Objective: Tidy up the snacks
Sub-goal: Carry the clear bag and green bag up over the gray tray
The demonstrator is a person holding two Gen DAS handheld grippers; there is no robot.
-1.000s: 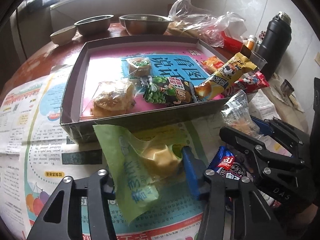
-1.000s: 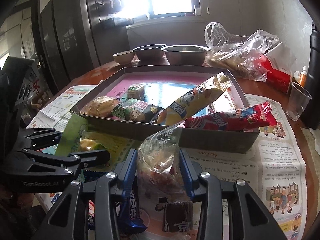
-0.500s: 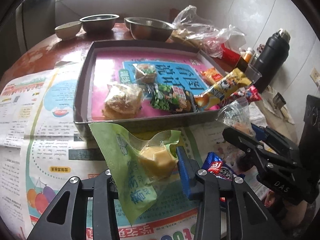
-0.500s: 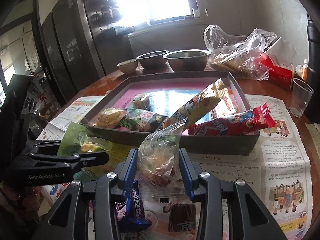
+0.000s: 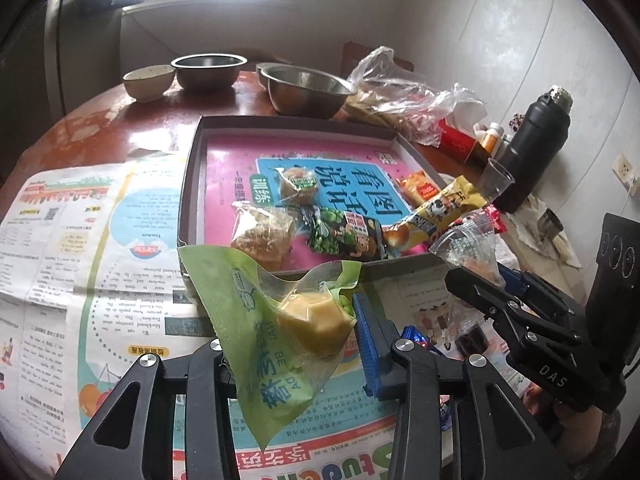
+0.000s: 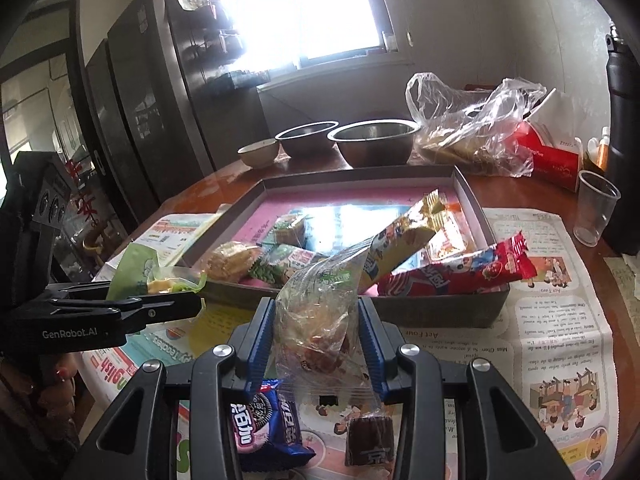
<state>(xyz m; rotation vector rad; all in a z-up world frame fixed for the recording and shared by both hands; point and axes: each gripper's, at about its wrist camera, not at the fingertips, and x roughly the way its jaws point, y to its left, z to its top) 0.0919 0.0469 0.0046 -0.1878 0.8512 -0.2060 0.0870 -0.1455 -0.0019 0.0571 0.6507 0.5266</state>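
Right wrist view alone shows an Oreo pack [image 6: 260, 424] under the right claw [image 6: 316, 344], gripping a clear snack bag [image 6: 320, 320].

A worn red-brown table [image 5: 120, 120] carries spread newspaper [image 5: 80, 240]. On the paper sit a shallow box [image 6: 440, 308], a blue cookie pack [image 6: 264, 420] and a small brown sweet [image 6: 368, 440]. At the far edge stand three bowls [image 5: 208, 72], a plastic bag [image 5: 400, 100], a cup [image 6: 596, 208] and a black flask [image 5: 532, 140].
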